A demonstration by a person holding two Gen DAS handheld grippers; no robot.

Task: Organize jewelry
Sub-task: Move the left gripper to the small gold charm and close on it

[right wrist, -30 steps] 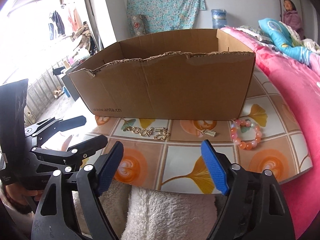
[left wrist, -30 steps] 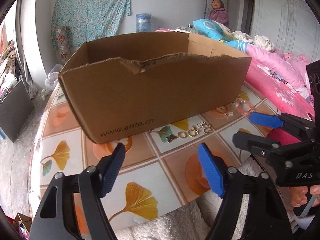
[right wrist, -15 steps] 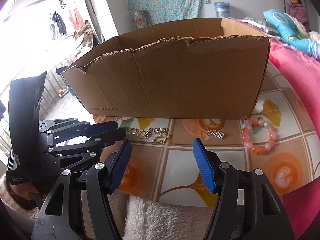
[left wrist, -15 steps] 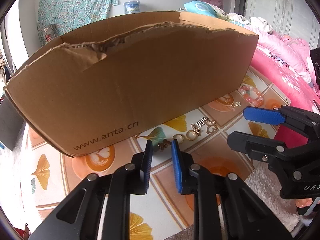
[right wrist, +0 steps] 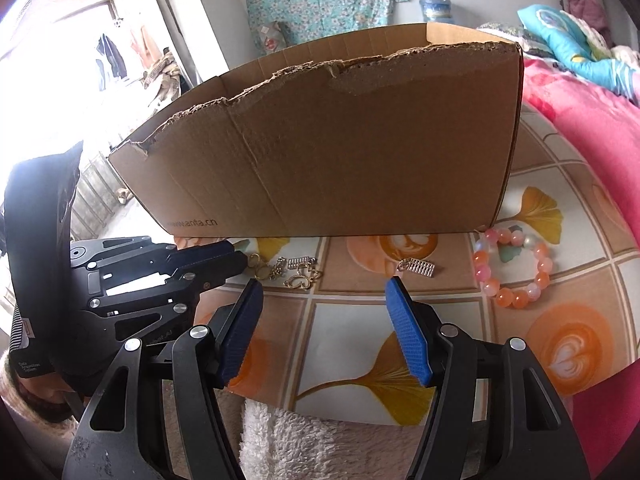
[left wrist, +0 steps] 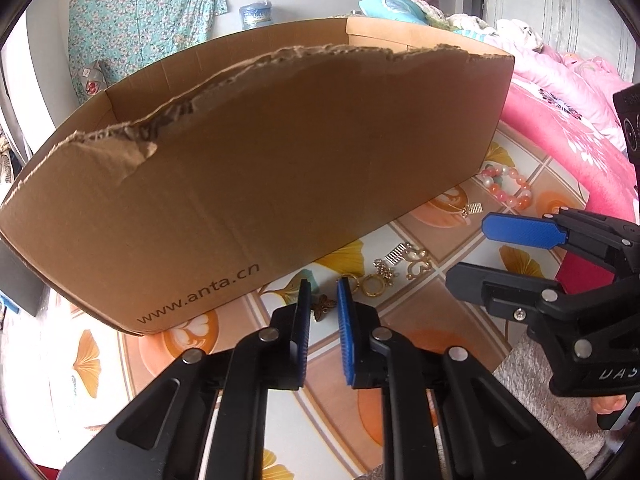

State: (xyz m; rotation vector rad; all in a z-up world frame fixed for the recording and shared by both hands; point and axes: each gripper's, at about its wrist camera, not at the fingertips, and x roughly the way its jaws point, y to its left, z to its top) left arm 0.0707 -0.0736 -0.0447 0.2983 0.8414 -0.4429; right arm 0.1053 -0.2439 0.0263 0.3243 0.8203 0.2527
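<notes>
My left gripper (left wrist: 322, 300) has come forward and down toward the jewelry in the last second, and its jaws, which stood wide then, are closing now around the small bronze charm (left wrist: 323, 307) that lies on the table (left wrist: 400, 360) just in front of the box (left wrist: 280, 184). The charm sits between the blue pads (left wrist: 347, 340), but a gap shows on both sides, so I would not call it gripped yet. My right gripper (right wrist: 322, 320) has barely stirred; it hangs with jaws apart and nothing between them, above the tile in front of the gold pieces (right wrist: 296, 276).

That means the first pick is about to land. The rest waits in a row along the foot of the box: rings (left wrist: 372, 284) and links next to the charm, a small gold abacus (right wrist: 420, 267) further right, then the bead bracelet (right wrist: 516, 268) at the box's right corner. Nothing shows inside the box from here; its torn front wall hides the floor. The charm is thin and flat, so I judge the pads may skid over it
</notes>
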